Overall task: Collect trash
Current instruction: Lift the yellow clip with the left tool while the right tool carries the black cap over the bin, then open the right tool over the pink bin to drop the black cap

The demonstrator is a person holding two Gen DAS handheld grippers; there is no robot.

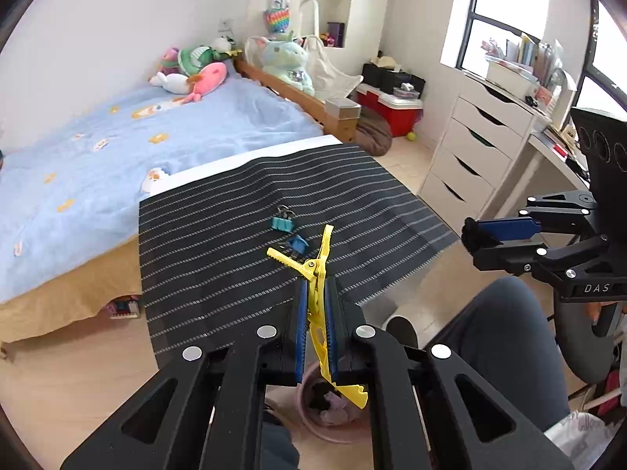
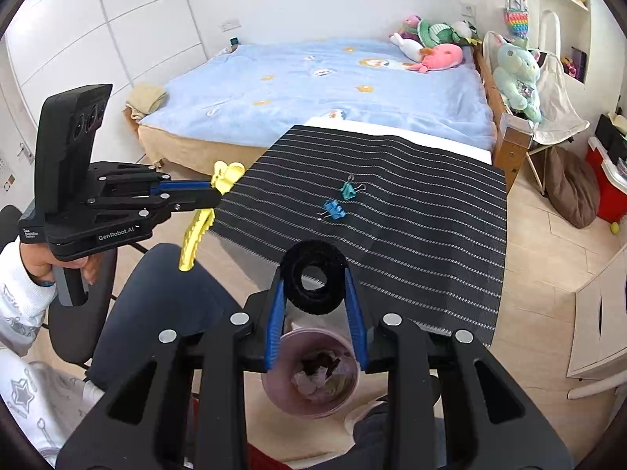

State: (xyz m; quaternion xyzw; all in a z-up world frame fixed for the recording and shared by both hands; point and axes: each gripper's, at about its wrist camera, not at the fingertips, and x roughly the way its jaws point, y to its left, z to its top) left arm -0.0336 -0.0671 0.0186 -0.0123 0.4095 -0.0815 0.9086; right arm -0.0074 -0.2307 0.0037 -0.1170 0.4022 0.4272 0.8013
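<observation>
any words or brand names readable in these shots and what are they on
"DAS" on the black body of the right tongs, seen from the left wrist camera.
"GenRobot.AI" on the black body of the left tongs, seen from the right wrist camera.
A small white label at that body's rear end is too small to read.

My left black two-finger gripper point(image 2: 213, 196) is showing blue ribbed pads point(image 1: 301, 333) on its fingers, round silver screw heads point(image 1: 267, 331) along its angular linkage arms, white "GenRobot.AI" lettering point(image 2: 116, 237) on its body and a black camera block point(image 2: 74, 137) on top. My right black gripper point(image 2: 315, 313) is wearing matching blue pads. My white patterned sleeve point(image 2: 19, 293) is ending at bare skin point(image 2: 37, 264); I am wearing dark blue trousers point(image 1: 505, 352).
</observation>
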